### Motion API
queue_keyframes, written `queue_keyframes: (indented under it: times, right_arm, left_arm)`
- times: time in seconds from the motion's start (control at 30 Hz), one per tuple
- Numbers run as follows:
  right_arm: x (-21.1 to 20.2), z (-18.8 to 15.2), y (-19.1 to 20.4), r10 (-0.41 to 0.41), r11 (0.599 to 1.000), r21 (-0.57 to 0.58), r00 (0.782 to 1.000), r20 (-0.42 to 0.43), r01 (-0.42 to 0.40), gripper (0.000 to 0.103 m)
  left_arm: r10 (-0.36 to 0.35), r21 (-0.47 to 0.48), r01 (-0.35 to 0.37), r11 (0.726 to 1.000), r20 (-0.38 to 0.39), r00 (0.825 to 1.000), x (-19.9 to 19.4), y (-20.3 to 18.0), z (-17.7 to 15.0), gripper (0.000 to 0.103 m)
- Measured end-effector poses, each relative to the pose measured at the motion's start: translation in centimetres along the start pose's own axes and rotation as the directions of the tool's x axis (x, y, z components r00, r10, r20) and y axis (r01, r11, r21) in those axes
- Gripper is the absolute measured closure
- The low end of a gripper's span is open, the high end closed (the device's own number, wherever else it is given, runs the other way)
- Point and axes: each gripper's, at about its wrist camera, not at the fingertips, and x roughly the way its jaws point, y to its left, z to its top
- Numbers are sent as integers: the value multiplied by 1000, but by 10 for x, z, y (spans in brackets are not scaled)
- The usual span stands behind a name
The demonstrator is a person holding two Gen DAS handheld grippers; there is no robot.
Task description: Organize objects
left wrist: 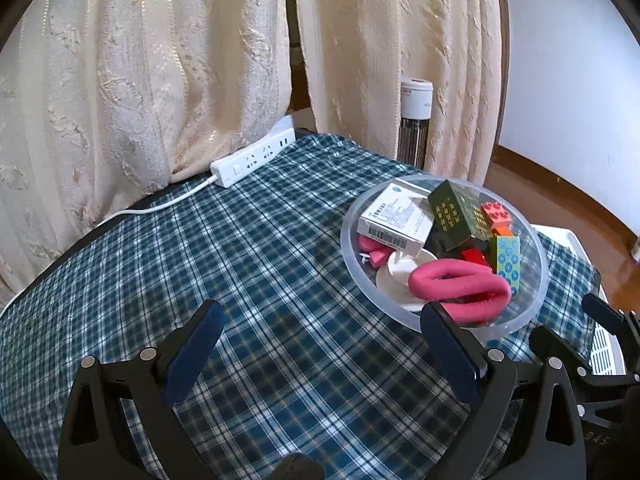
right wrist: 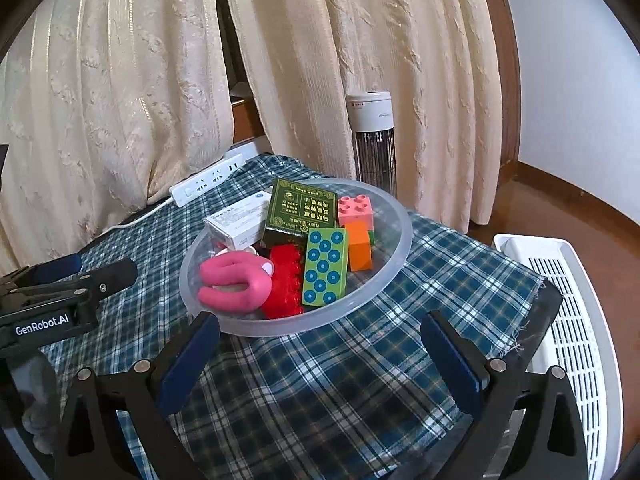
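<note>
A clear plastic bowl [left wrist: 536,280] [right wrist: 400,240] sits on the plaid tablecloth, full of small things: a white box [left wrist: 394,216] [right wrist: 236,224], a dark green box [left wrist: 456,210] [right wrist: 304,206], a pink toy brick [left wrist: 496,213] [right wrist: 356,210], an orange block [right wrist: 360,250], a green block with blue dots [left wrist: 506,258] [right wrist: 324,272], a red piece [right wrist: 286,280] and a pink bent tube [left wrist: 460,284] [right wrist: 236,282]. My left gripper [left wrist: 322,314] stands open over bare cloth left of the bowl. My right gripper [right wrist: 320,328] is open just before the bowl's near rim, holding nothing.
A white power strip [left wrist: 254,157] [right wrist: 206,184] with its cord lies at the table's far edge under cream curtains. A white slotted basket [right wrist: 568,308] [left wrist: 600,344] stands right of the table. A tall white heater [right wrist: 374,140] stands on the floor behind.
</note>
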Motion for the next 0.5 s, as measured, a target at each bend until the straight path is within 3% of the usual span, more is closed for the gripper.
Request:
queue_keyframes:
  times: [0.23,0.5]
  right_arm:
    - [2,0,-4,-3,1000,14,1000,-6,3,1]
    - [5,-1,1,5,1000,8,1000,-17,-5,1]
  left_arm:
    - [-49,19,50,999,-15,999,3,-7,-3,4]
    - [-37,31,37,999,-21,999,5,-7,-6,4]
